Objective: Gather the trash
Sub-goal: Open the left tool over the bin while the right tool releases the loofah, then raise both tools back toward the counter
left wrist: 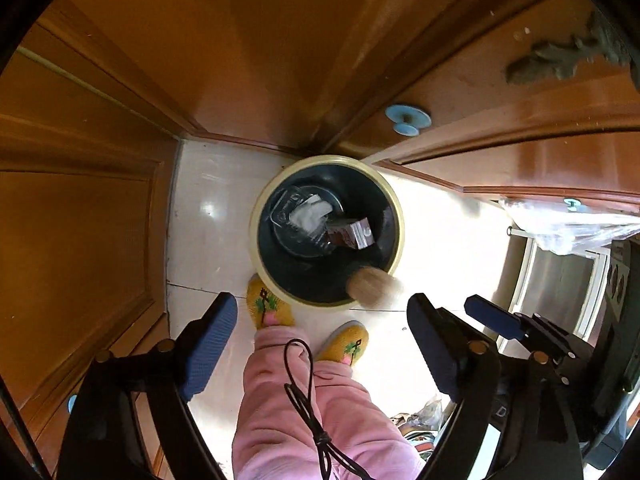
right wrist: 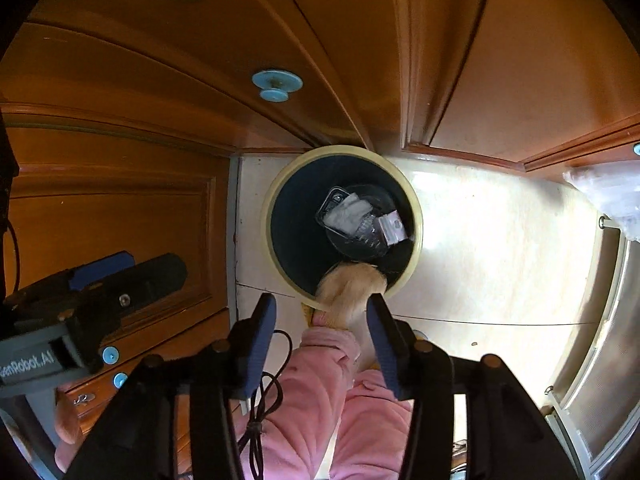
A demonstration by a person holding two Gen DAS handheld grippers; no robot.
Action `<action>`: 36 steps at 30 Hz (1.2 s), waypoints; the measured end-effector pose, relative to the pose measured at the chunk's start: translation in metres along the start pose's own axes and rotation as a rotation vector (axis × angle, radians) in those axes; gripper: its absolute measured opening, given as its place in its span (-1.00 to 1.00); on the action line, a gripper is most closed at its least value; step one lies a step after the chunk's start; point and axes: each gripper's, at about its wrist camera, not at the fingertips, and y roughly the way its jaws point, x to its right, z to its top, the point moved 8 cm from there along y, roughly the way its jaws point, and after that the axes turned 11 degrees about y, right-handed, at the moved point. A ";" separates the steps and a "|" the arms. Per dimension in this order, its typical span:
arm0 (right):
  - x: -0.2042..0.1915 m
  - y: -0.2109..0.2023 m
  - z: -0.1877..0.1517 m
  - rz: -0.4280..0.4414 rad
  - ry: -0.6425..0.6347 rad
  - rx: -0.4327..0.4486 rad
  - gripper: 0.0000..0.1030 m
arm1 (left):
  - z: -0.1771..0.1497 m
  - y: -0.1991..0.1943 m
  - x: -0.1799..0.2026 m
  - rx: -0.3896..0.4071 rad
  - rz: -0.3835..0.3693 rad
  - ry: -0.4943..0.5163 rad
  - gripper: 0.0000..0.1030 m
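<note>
Left wrist view: your left gripper (left wrist: 322, 344) hangs with jaws wide, empty, above the bin (left wrist: 256, 236). Your right gripper (right wrist: 322, 346) has jaws parted; a blurred tan wad (right wrist: 352, 288) sits just ahead of them over the bin's rim.

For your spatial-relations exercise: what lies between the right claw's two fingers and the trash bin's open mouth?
In the right wrist view, a blurred tan object sits between the right claw and the bin, overlapping its near rim.

Pale floor (left wrist: 208, 216) under round bin (left wrist: 262, 204), slippers (left wrist: 268, 304).
</note>
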 end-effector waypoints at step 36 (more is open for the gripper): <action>-0.071 -0.280 -0.062 0.146 -0.205 0.333 -0.07 | -0.050 -0.303 0.060 0.441 0.149 0.125 0.66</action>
